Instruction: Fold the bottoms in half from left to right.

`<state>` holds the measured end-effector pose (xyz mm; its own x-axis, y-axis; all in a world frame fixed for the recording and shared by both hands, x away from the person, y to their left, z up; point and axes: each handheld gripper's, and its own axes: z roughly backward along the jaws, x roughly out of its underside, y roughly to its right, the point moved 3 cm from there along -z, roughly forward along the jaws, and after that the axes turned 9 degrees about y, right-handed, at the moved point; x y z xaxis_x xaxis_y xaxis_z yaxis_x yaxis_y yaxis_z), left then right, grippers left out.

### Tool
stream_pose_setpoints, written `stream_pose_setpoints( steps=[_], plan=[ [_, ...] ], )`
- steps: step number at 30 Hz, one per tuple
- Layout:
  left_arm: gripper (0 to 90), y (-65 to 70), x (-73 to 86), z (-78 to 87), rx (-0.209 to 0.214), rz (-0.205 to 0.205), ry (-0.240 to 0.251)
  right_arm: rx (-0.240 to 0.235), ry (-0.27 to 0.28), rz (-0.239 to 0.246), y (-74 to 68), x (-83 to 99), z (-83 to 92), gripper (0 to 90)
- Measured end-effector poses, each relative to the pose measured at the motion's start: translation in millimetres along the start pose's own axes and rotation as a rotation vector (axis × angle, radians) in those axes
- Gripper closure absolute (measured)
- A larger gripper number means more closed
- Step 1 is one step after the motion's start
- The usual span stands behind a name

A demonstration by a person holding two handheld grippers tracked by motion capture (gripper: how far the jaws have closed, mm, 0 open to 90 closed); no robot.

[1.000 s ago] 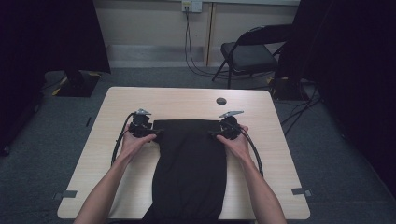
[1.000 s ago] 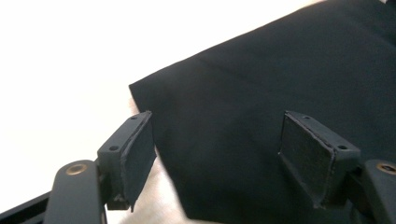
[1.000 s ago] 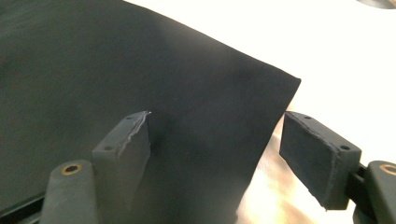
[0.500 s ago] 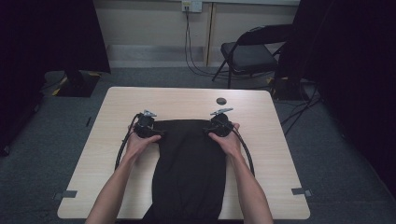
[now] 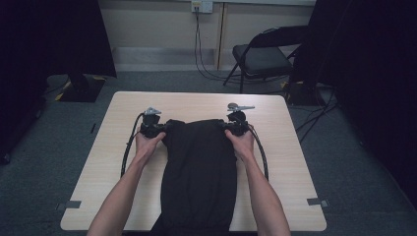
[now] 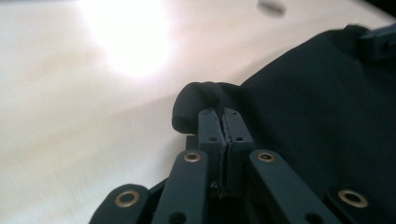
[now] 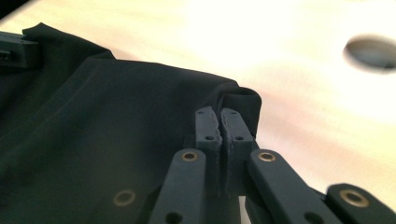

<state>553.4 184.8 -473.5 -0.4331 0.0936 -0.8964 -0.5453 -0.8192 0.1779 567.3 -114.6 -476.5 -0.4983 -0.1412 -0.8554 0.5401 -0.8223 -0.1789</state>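
Forearms reach forward from the near edge of the pale wooden desk (image 5: 98,167). The left gripper (image 5: 158,130) and right gripper (image 5: 230,128) have just closed, each clamped on 1 far corner of the black fabric garment (image 5: 199,167), whereas earlier they stood beside it. It lies mid-desk, bunched at both corners.

Light wooden desk (image 5: 113,162), with a small round dark hole (image 7: 371,52) near its far edge. Behind the far right corner stands a black folding chair (image 5: 263,56). Cables (image 5: 199,46) hang from a wall socket (image 5: 201,6) to the grey carpet (image 5: 44,187). Grey tape marks (image 5: 69,204) sit at the near corners.
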Motion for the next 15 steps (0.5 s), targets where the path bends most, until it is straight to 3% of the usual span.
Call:
stream_pose_setpoints(
  steps=[2,5,6,7,9,10,12,13,14,15],
  plan=[
    [88.6,0.0,-20.6,6.2,0.002,0.010,0.046,0.005,0.037,0.002,-1.4,-15.4,6.4,86.9],
    [88.6,2.3,-52.0,17.8,0.005,-0.007,0.115,-0.001,0.104,-0.002,-3.0,-41.8,18.5,86.9],
    [88.6,2.3,-52.0,17.8,0.005,-0.007,0.115,-0.001,0.104,-0.002,-3.0,-41.8,18.5,86.9],
    [88.6,3.9,-66.3,24.3,0.000,-0.017,0.148,0.005,0.137,0.015,-4.3,-56.9,26.6,86.9],
    [88.6,6.9,-80.6,32.0,-0.002,-0.031,0.180,0.006,0.161,0.024,-4.5,-69.6,33.5,87.0],
    [88.6,10.2,-89.2,36.2,-0.016,-0.061,0.187,0.007,0.181,0.028,-4.7,-76.9,38.0,87.0],
    [88.5,17.2,-101.5,44.9,0.000,-0.063,0.222,-0.002,0.208,0.020,-4.5,-89.7,45.6,86.9],
    [88.5,22.0,-104.8,49.4,0.028,-0.060,0.243,-0.002,0.234,0.019,-5.4,-95.5,51.1,87.0],
    [88.5,27.2,-105.6,53.3,0.044,-0.077,0.242,-0.014,0.250,0.014,-7.2,-98.1,55.7,87.0],
    [88.5,32.5,-104.9,56.8,0.031,-0.120,0.226,-0.028,0.258,0.021,-9.7,-98.8,60.4,86.9]
  ],
)
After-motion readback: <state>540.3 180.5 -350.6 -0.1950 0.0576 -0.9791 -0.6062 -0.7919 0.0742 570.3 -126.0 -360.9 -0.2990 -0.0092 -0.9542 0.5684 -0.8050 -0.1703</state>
